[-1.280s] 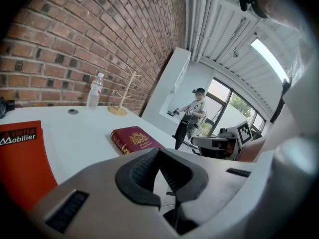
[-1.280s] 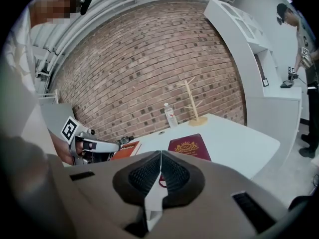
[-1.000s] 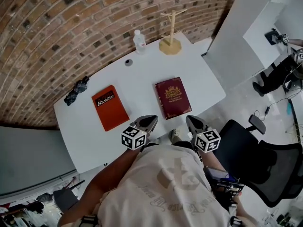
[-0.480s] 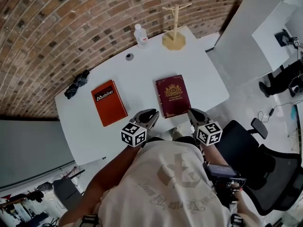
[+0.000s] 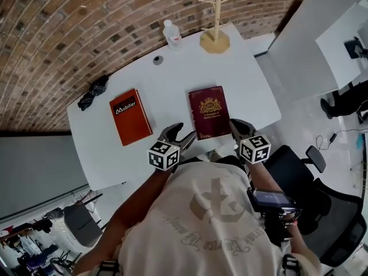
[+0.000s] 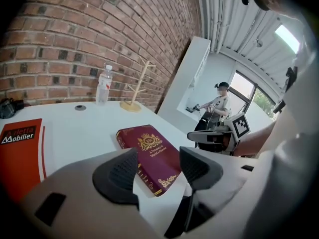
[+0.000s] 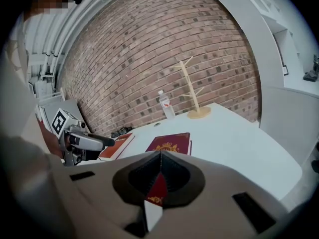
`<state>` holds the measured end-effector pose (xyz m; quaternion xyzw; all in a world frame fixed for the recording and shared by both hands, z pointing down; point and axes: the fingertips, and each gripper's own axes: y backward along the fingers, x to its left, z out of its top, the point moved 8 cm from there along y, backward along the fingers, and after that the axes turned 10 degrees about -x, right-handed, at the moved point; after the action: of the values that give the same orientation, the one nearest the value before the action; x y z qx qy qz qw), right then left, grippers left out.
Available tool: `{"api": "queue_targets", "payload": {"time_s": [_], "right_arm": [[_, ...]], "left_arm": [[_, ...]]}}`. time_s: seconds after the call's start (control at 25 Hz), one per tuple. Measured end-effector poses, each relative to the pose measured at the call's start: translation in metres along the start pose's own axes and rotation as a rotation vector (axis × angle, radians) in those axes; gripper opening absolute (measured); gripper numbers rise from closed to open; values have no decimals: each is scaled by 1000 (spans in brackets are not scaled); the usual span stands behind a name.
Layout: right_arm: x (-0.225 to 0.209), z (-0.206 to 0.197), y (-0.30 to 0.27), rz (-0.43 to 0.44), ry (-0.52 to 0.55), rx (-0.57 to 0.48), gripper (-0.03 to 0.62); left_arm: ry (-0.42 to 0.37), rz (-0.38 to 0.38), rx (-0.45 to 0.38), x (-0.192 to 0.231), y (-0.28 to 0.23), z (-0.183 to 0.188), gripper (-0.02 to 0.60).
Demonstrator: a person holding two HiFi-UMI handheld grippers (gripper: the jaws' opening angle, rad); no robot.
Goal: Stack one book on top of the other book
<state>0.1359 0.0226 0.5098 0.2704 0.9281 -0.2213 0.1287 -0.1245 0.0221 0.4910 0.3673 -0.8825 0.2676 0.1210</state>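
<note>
Both grippers have crept closer to the maroon book [image 5: 209, 112] on the table [image 5: 172, 88] over the last second. Left gripper [image 5: 180, 134] jaws are opening, gripping nothing. Right gripper [image 5: 235, 124] is closed and empty. Orange book [image 5: 130, 115] sits well apart on the left.

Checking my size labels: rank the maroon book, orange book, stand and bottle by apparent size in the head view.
1. Maroon book and orange book: about alike, so unranked.
2. Stand.
3. Bottle, smallest; it and the stand sit farthest from the camera.

Right gripper [image 7: 160, 158], jaws together, faces maroon book [image 7: 170, 142].
</note>
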Motion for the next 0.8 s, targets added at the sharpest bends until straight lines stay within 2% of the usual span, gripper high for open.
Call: {"api": "queue_targets", "payload": {"time_s": [0.24, 0.48, 0.8], "right_arm": [[-15, -1, -16, 43, 58, 67, 23], [-28, -7, -35, 86, 129, 157, 21], [-35, -14, -52, 137, 175, 246, 21]], "left_arm": [[55, 40, 20, 2, -18, -3, 263], [203, 77, 42, 14, -32, -9, 290], [361, 136, 85, 32, -50, -25, 311]]}}
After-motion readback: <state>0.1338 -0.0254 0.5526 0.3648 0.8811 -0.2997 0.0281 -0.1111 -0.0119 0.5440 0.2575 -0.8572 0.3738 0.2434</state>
